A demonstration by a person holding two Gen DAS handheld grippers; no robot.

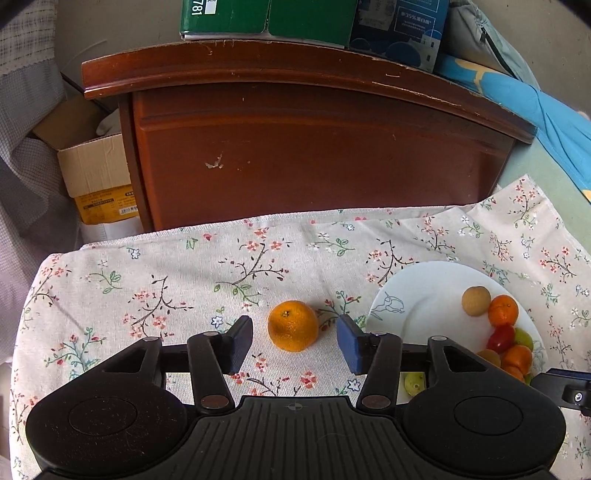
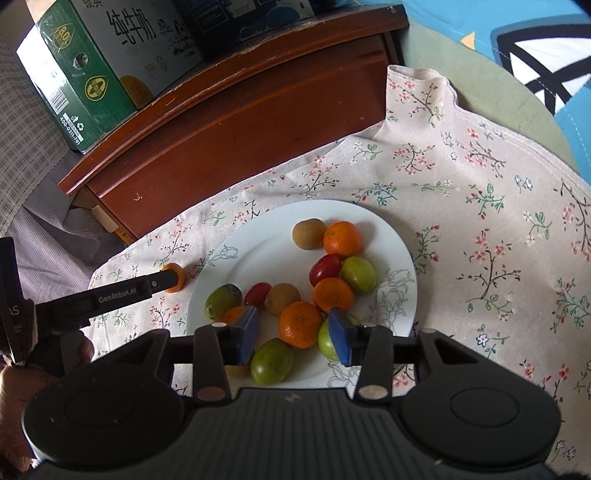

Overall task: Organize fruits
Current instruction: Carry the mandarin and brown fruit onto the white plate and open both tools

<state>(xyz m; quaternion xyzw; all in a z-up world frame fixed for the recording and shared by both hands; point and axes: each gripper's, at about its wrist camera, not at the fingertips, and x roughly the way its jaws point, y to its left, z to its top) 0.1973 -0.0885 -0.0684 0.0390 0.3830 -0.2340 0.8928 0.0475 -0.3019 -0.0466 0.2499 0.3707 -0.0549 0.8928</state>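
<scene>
A lone orange mandarin sits on the floral cloth, apart from the plate. My left gripper is open, its blue pads on either side of the mandarin without touching it. A white plate holds several mandarins, green fruits, red fruits and brown fruits. My right gripper is open and hovers over the plate's near edge, with a mandarin between its pads. The plate also shows in the left wrist view. The left gripper's finger and the lone mandarin show in the right wrist view.
The floral cloth covers the table. A dark wooden cabinet stands behind it with green and blue cartons on top. A cardboard box sits to the left. Blue fabric lies at the right.
</scene>
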